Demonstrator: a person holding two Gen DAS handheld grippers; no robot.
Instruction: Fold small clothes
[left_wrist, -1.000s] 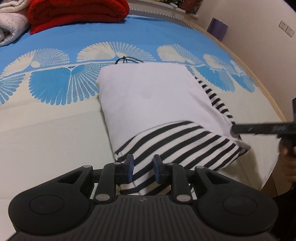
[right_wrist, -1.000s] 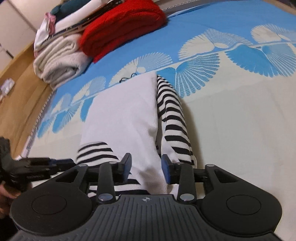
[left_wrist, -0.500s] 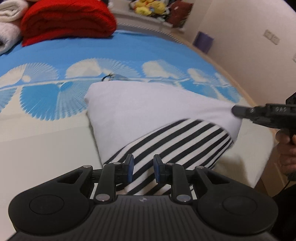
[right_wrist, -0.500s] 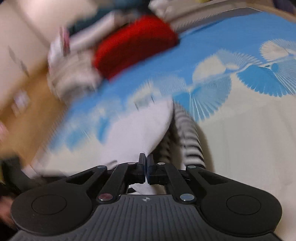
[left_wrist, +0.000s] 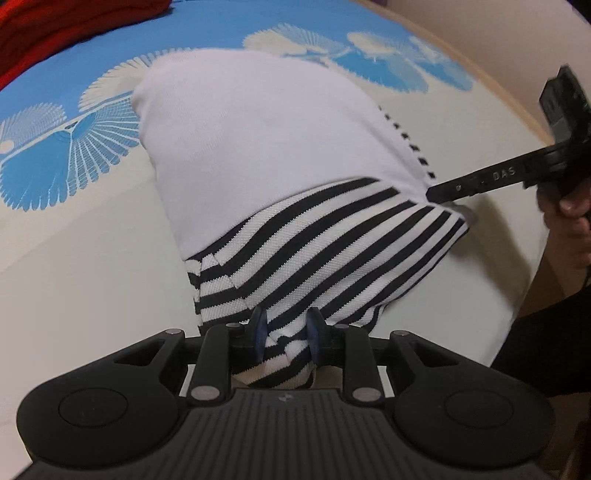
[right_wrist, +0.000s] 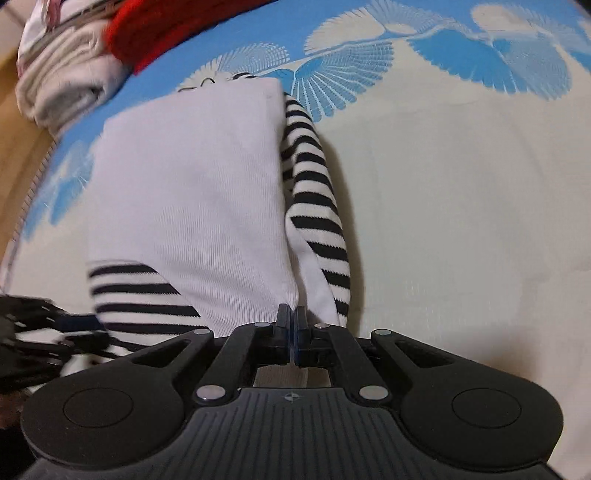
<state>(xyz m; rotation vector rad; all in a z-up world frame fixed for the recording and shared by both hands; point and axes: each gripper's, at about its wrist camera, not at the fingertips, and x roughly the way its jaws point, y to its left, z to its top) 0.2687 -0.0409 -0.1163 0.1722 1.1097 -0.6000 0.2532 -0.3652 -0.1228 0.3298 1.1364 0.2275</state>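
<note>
White-and-striped top (left_wrist: 266, 155) lies on the bedsheet (right_wrist: 461, 206), its near hem clamped by the left gripper (left_wrist: 284, 334) and right gripper (right_wrist: 291, 325); lift both corners level, carrying them toward the far edge.

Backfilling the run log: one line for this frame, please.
phase: fold garment on bed | left gripper: shut on striped corner | right gripper: shut on white edge | near end lifted

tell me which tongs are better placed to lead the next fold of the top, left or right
Neither clearly. The left tongs pinch the striped corner of the top; the right tongs are shut on its other near corner. Both near corners are gripped, so they would likely carry the hem over together.
</note>
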